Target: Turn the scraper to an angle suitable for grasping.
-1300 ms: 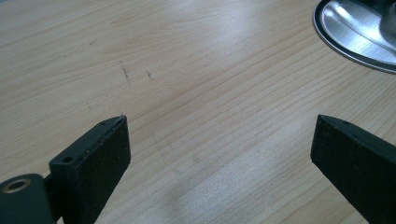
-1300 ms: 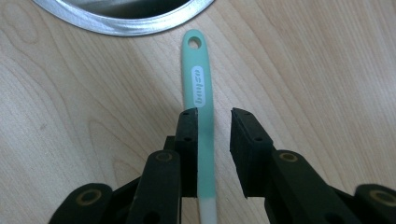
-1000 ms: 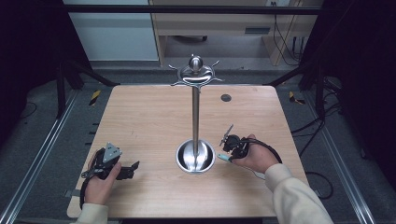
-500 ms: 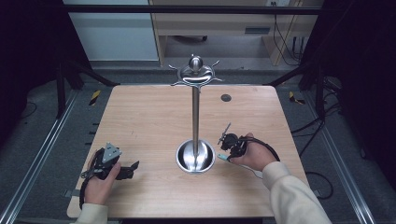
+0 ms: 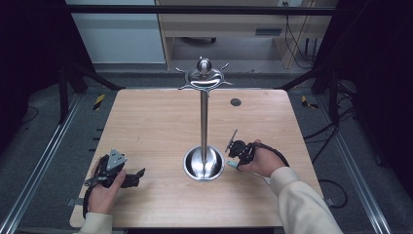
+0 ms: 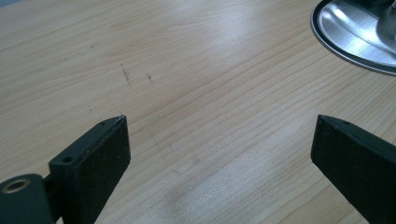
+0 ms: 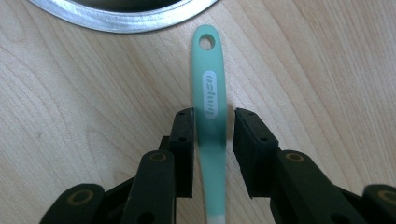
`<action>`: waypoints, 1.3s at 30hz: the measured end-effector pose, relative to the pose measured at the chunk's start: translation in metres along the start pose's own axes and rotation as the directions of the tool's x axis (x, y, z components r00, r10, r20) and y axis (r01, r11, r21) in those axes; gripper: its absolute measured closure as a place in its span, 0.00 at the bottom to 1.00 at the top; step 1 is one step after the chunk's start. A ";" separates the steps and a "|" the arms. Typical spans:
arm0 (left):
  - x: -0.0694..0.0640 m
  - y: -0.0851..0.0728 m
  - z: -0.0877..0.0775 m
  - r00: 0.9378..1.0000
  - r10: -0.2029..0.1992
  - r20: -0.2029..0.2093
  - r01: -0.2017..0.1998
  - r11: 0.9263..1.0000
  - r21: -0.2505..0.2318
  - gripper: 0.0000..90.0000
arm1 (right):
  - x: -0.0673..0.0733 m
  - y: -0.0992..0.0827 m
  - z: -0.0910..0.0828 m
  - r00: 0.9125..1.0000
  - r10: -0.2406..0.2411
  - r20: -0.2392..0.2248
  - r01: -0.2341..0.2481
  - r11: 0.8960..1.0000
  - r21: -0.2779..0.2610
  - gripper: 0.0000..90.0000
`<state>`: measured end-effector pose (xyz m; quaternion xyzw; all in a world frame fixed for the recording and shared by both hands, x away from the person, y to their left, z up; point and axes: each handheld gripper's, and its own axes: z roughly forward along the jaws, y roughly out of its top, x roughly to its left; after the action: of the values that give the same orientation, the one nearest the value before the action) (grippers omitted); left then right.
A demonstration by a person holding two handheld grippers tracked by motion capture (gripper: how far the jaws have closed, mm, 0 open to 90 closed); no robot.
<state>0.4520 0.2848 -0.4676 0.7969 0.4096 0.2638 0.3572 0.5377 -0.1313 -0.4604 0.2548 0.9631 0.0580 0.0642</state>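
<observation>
A teal handle [image 7: 211, 107] with a hole at its far end lies flat on the wooden table [image 5: 156, 126], pointing at the round base [image 7: 121, 14] of a metal stand. My right gripper [image 7: 212, 121] straddles that handle; its jaws have just been closing, and a thin strip of wood still shows beside the right one. In the high view the right gripper [image 5: 233, 158] sits just right of the stand's base [image 5: 192, 171]. My left gripper [image 6: 219, 140] rests low over bare wood near the front left [image 5: 139, 175], jaws wide apart and empty.
The stand's pole [image 5: 203, 122] rises from the table's middle to a top with several curved hooks [image 5: 203, 78]. Its base rim [image 6: 355, 37] lies ahead and right of the left gripper. A dark round cap [image 5: 235, 102] sits in the table at the back.
</observation>
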 end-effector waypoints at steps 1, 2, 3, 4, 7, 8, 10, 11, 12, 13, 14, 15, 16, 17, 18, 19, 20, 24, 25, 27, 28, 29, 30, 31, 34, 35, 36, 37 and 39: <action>0.000 0.000 0.000 1.000 -0.001 0.000 0.001 1.000 0.000 0.05 | 0.000 0.000 0.000 1.000 0.000 -0.004 0.000 1.000 -0.002 0.78; 0.000 0.000 0.000 1.000 -0.001 0.000 0.001 1.000 -0.001 0.05 | 0.000 0.001 0.000 1.000 0.000 -0.008 0.000 1.000 -0.001 0.78; 0.000 0.000 0.000 1.000 -0.001 0.000 0.001 1.000 -0.001 0.05 | 0.000 0.001 0.000 1.000 0.000 -0.008 0.000 1.000 -0.001 0.78; 0.000 0.000 0.000 1.000 -0.001 0.000 0.001 1.000 0.000 0.05 | 0.000 0.001 0.000 1.000 -0.007 -0.010 0.007 1.000 -0.002 0.78; 0.000 0.000 0.000 1.000 0.002 0.001 -0.002 1.000 0.000 0.05 | 0.000 0.002 0.001 1.000 -0.002 -0.011 0.003 1.000 0.010 0.79; 0.000 0.000 0.000 1.000 0.001 0.001 -0.001 1.000 -0.002 0.05 | 0.000 0.002 0.001 1.000 -0.004 -0.013 0.004 1.000 0.008 0.79; 0.000 0.000 0.000 1.000 0.001 0.002 -0.001 1.000 -0.002 0.05 | -0.001 0.002 0.002 1.000 -0.011 -0.014 0.011 1.000 0.005 0.79; 0.000 0.000 0.000 1.000 0.001 0.002 -0.001 1.000 -0.002 0.05 | -0.001 0.002 0.002 1.000 -0.011 -0.014 0.011 1.000 0.005 0.79; -0.001 0.000 0.000 1.000 0.001 0.002 -0.001 1.000 -0.002 0.05 | 0.000 0.002 0.002 1.000 0.001 -0.016 -0.001 1.000 0.005 0.80; -0.001 0.000 0.000 1.000 0.001 0.002 -0.001 1.000 -0.002 0.05 | 0.000 0.002 0.002 1.000 0.001 -0.016 -0.001 1.000 0.005 0.80; -0.001 0.001 0.000 1.000 0.003 0.002 -0.003 1.000 -0.003 0.05 | -0.001 0.002 0.002 1.000 0.004 -0.019 -0.004 1.000 0.007 0.80; -0.001 0.001 0.000 1.000 0.003 0.004 -0.003 1.000 -0.004 0.05 | -0.001 0.002 0.002 1.000 0.004 -0.017 -0.003 1.000 0.012 0.80; -0.001 0.001 0.000 1.000 0.003 0.003 -0.003 1.000 -0.005 0.05 | -0.001 0.002 0.002 1.000 0.005 -0.020 -0.005 1.000 0.011 0.80; -0.001 0.001 0.000 1.000 0.003 0.003 -0.003 1.000 -0.005 0.05 | -0.002 0.002 0.002 1.000 -0.001 -0.023 0.001 1.000 0.003 0.80; -0.001 0.001 0.000 1.000 0.003 0.003 -0.003 1.000 -0.003 0.05 | -0.002 0.003 0.002 1.000 0.001 -0.022 -0.001 1.000 0.010 0.80; -0.001 0.001 0.000 1.000 0.003 0.003 -0.003 1.000 -0.003 0.05 | -0.003 0.002 0.003 1.000 -0.007 -0.023 0.007 1.000 0.010 0.80; -0.001 0.001 0.000 1.000 0.004 0.003 -0.004 1.000 -0.002 0.05 | -0.003 0.003 0.003 1.000 0.001 -0.026 -0.001 1.000 0.014 0.80; -0.001 0.001 0.000 1.000 0.004 0.003 -0.004 1.000 -0.004 0.05 | -0.002 0.004 0.004 1.000 0.000 -0.027 0.000 1.000 0.021 0.81; -0.001 0.000 0.000 1.000 0.004 0.003 -0.004 1.000 -0.003 0.05 | -0.002 0.005 0.005 1.000 -0.001 -0.025 0.002 1.000 0.027 0.81; -0.001 0.001 0.000 1.000 0.004 0.003 -0.004 1.000 -0.003 0.05 | -0.002 0.006 0.005 1.000 0.003 -0.029 -0.003 1.000 0.027 0.81; -0.001 0.001 0.000 1.000 0.004 0.003 -0.004 1.000 -0.003 0.05 | -0.002 0.006 0.005 1.000 0.003 -0.029 -0.003 1.000 0.027 0.81; -0.001 0.001 0.000 1.000 0.004 0.003 -0.004 1.000 -0.004 0.05 | -0.003 0.006 0.005 0.999 0.002 -0.034 -0.001 1.000 0.029 0.81; -0.001 0.001 0.000 1.000 0.005 0.003 -0.005 1.000 -0.004 0.05 | -0.003 0.006 0.005 0.999 0.004 -0.038 -0.002 1.000 0.028 0.81; -0.001 0.001 0.000 1.000 0.005 0.003 -0.005 1.000 -0.004 0.05 | -0.004 0.005 0.005 0.999 0.007 -0.045 -0.005 1.000 0.027 0.82; -0.001 0.001 0.000 1.000 0.006 0.001 -0.006 1.000 -0.002 0.05 | -0.006 0.005 0.005 0.998 0.012 -0.058 -0.011 1.000 0.020 0.82; -0.001 0.001 0.000 1.000 0.005 0.001 -0.005 1.000 -0.002 0.05 | -0.007 0.004 0.005 0.998 0.011 -0.062 -0.010 1.000 0.018 0.82; -0.001 0.001 0.000 1.000 0.003 0.002 -0.003 1.000 -0.002 0.05 | -0.008 0.003 0.006 0.997 0.010 -0.073 -0.010 1.000 0.006 0.82; -0.001 0.000 0.000 1.000 0.003 0.001 -0.003 1.000 -0.003 0.05 | -0.009 0.003 0.006 0.997 0.010 -0.076 -0.010 1.000 0.003 0.82; -0.001 0.000 0.000 1.000 0.002 0.002 -0.002 1.000 -0.003 0.05 | -0.009 0.000 0.006 0.996 0.016 -0.083 -0.017 1.000 -0.015 0.83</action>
<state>0.4514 0.2839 -0.4671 0.7970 0.4081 0.2640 0.3584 0.5467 -0.1351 -0.4653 0.2595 0.9624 0.0764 0.0258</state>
